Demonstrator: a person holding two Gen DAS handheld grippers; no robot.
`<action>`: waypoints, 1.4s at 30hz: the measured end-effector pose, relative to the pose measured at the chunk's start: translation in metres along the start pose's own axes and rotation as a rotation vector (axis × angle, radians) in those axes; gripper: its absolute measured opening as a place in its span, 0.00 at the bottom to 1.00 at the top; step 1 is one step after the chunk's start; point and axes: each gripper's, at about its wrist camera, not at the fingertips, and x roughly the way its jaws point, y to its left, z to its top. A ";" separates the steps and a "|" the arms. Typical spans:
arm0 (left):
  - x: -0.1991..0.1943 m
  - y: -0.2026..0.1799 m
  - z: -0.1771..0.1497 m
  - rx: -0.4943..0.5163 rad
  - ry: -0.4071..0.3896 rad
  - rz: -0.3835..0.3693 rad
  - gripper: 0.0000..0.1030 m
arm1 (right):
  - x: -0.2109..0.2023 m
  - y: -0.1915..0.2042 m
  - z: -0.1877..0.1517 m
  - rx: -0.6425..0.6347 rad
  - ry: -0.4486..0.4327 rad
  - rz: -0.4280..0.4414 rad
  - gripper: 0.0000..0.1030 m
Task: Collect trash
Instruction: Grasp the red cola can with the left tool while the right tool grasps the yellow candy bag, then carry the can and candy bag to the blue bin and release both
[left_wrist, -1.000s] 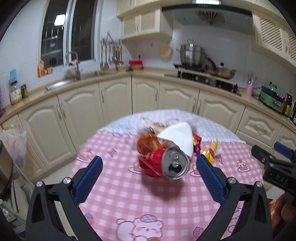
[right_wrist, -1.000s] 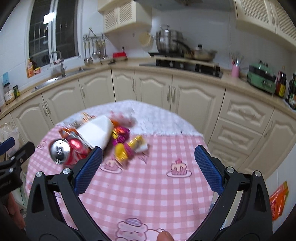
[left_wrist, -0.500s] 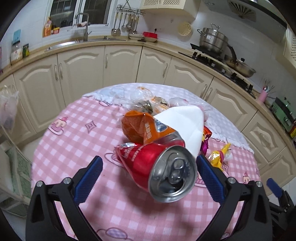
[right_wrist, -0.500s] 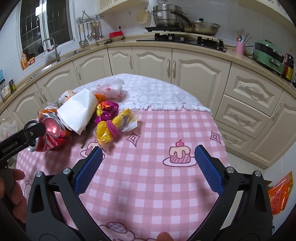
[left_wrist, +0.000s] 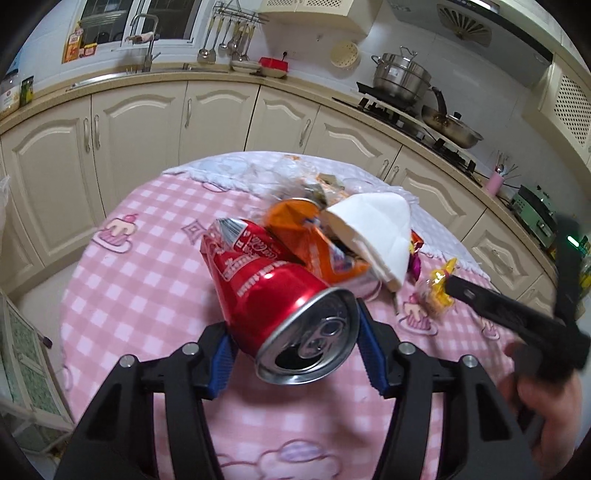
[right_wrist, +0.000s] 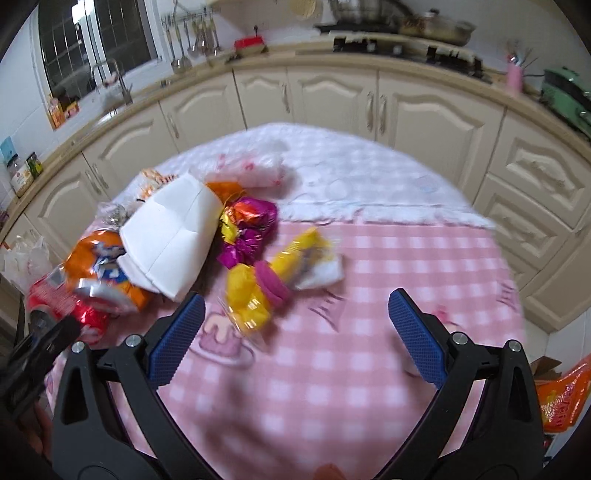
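We observed the left gripper (left_wrist: 295, 345) with its blue pads (left_wrist: 221, 363) pressed on either side of a crushed red soda can (left_wrist: 275, 291), clamped on it near the open end. The can lay tilted on a round table (left_wrist: 122, 295) covered in a pink checked cloth with cake prints. Behind the can, touching it, sat an orange snack bag (left_wrist: 314, 240), and against that a folded white paper napkin (left_wrist: 376, 229).

From the right wrist view we noted the right gripper (right_wrist: 295, 332) with its fingers spread wide apart, holding nothing, above the cloth. Just ahead of its left pad lay yellow candy wrappers (right_wrist: 251, 291); purple foil wrappers (right_wrist: 251, 225) lay beyond them, beside the napkin. A crumpled clear plastic bag (right_wrist: 258, 170) rested on the white lace cloth (right_wrist: 369, 184) covering the far part of the table. This view was motion-blurred.

We recorded the room as a kitchen: cream cabinets (left_wrist: 221, 118) curved around the table under a beige counter. A sink with a tap (left_wrist: 146, 40) stood below a dark window, ladles hung from a rail (left_wrist: 225, 33), and a steel pot (left_wrist: 400, 79) and pan sat on the stove. An orange packet (right_wrist: 561, 398) lay on the floor at the right.
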 end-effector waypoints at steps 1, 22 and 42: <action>-0.003 0.003 -0.001 0.007 -0.006 0.002 0.55 | 0.007 0.002 0.002 0.005 0.014 -0.001 0.93; -0.073 0.016 -0.042 0.115 -0.181 -0.012 0.55 | -0.049 -0.016 -0.040 -0.022 -0.099 0.120 0.42; -0.070 -0.232 -0.051 0.428 -0.190 -0.512 0.55 | -0.178 -0.225 -0.087 0.225 -0.299 -0.055 0.42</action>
